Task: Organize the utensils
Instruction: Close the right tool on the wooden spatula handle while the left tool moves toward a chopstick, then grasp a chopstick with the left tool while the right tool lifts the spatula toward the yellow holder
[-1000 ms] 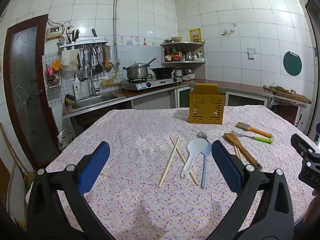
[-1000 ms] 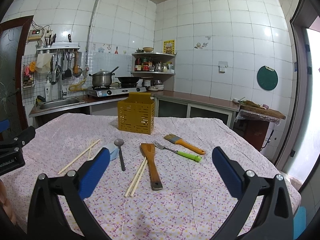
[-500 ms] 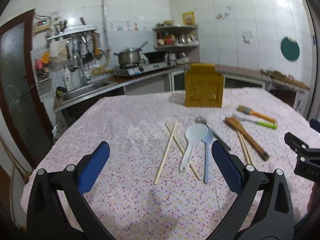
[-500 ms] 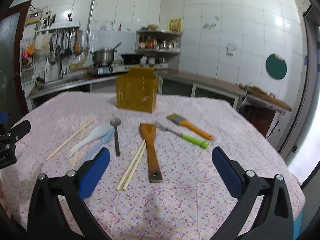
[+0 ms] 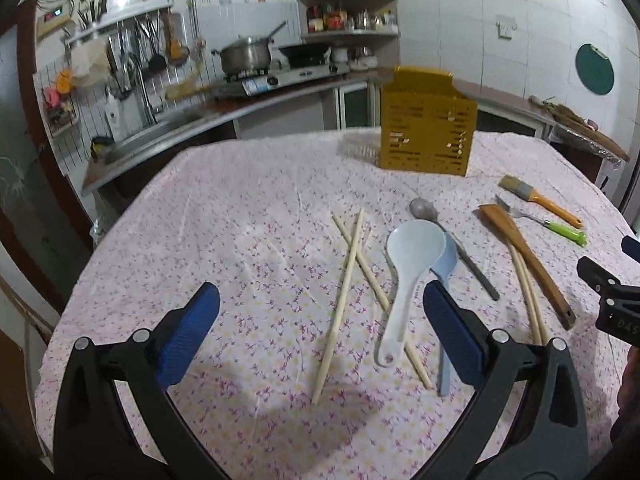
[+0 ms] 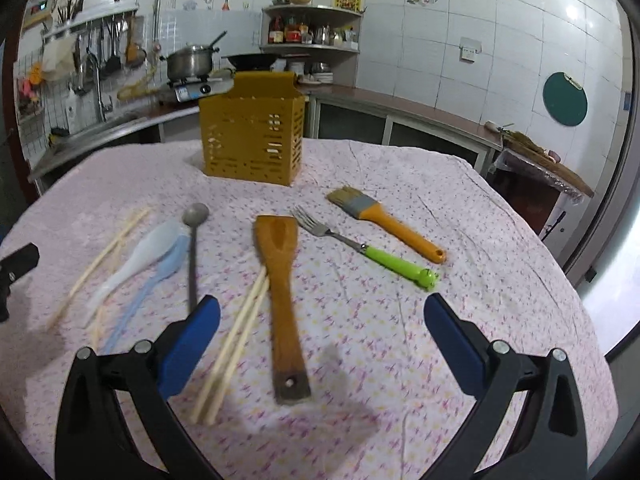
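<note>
Approach step, nothing picked up yet. Every utensil lies flat on the flowered tablecloth (image 5: 240, 208); the yellow slotted holder (image 5: 428, 128) at upper centre of the left wrist view looks to have nothing in it, though the inside is not visible.

Left wrist view, left to right: left gripper (image 5: 320, 334) spread wide with nothing between the pads, low in the frame. Crossed chopsticks (image 5: 348, 276) at centre, white rice paddle (image 5: 408, 272) just right of them, its handle over one stick. Pale blue spoon (image 5: 446, 276) partly under the paddle, metal spoon (image 5: 452, 240) beside that. Second chopstick pair (image 5: 528, 292) and wooden spatula (image 5: 524, 256) at right.

Right wrist view: right gripper (image 6: 320, 336) also spread wide, holding nothing, above the spatula handle and the chopstick pair at lower centre. Green-handled fork (image 6: 360, 246) and orange-handled brush (image 6: 384, 220) lie to the right of centre, apart from each other.

Likely next: left drops onto the crossed chopsticks or paddle, right onto the spatula. Both are thin and flat on cloth, so the pads need to go low and straddle the handle squarely, then tip the piece upright for the holder's open top.
</note>
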Motion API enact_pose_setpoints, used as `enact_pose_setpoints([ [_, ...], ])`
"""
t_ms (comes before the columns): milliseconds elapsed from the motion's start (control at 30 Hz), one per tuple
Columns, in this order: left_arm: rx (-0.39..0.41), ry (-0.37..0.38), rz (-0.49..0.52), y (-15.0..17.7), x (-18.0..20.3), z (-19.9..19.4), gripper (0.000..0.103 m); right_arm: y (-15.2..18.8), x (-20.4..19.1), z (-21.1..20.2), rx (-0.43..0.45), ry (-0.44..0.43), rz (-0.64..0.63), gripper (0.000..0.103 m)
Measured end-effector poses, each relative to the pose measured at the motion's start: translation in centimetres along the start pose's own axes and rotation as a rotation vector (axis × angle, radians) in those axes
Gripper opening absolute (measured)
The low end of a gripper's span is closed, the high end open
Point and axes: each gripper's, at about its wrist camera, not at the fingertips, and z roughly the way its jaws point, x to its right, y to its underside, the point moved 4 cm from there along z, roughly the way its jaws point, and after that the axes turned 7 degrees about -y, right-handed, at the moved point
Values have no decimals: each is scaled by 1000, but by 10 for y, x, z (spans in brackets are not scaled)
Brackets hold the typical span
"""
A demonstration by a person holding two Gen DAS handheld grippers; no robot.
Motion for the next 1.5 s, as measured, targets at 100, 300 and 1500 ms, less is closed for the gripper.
enact_pose_setpoints([
  [100,-59,29,0,-9,2,20,98,-6,7,15,-49,-38,26,99],
  [300,-167,68,31,-21,9,58,93,-13,10,57,-163,-98,28,90],
  [1500,-534,138,67,-32,36,154,21,-32,-2,134,-446,-264,94,31],
])
